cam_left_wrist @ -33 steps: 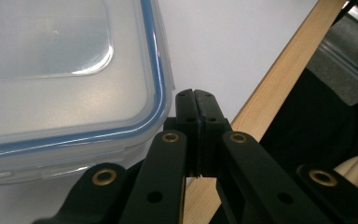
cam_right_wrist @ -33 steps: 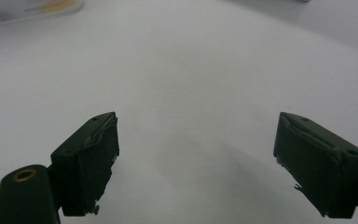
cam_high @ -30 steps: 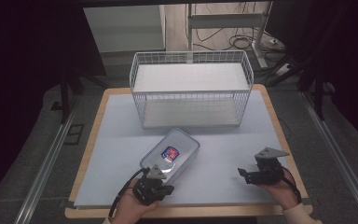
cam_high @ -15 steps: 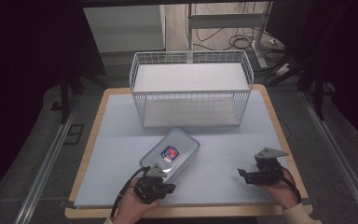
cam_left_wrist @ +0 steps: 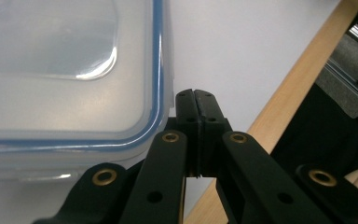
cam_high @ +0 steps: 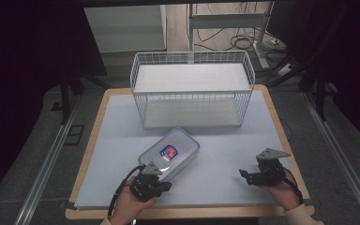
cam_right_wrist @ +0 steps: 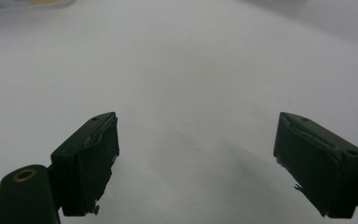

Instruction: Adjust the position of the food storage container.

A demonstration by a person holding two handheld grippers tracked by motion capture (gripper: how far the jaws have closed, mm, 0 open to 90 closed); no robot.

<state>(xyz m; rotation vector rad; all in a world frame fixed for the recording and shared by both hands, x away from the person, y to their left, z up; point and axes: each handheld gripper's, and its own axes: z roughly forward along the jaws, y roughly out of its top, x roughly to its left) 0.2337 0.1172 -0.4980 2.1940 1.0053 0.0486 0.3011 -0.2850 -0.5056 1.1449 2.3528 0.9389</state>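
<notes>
A clear plastic container (cam_high: 168,154) with a blue-sealed lid and a small red and blue label lies slantwise at the middle of the white table top (cam_high: 117,140). My left gripper (cam_high: 165,185) sits at its near corner, and its jaws are shut with nothing between them. In the left gripper view the closed tips of my left gripper (cam_left_wrist: 196,100) stand right beside the rounded corner of the container (cam_left_wrist: 65,84); I cannot tell whether they touch it. My right gripper (cam_high: 246,177) rests at the front right with its jaws wide apart. In the right gripper view my right gripper (cam_right_wrist: 196,158) is open over bare white surface.
A white wire basket (cam_high: 192,93) stands at the back middle of the table, just beyond the container. The wooden table edge (cam_left_wrist: 289,88) runs close past the left gripper. Dark floor, rails and cables surround the table.
</notes>
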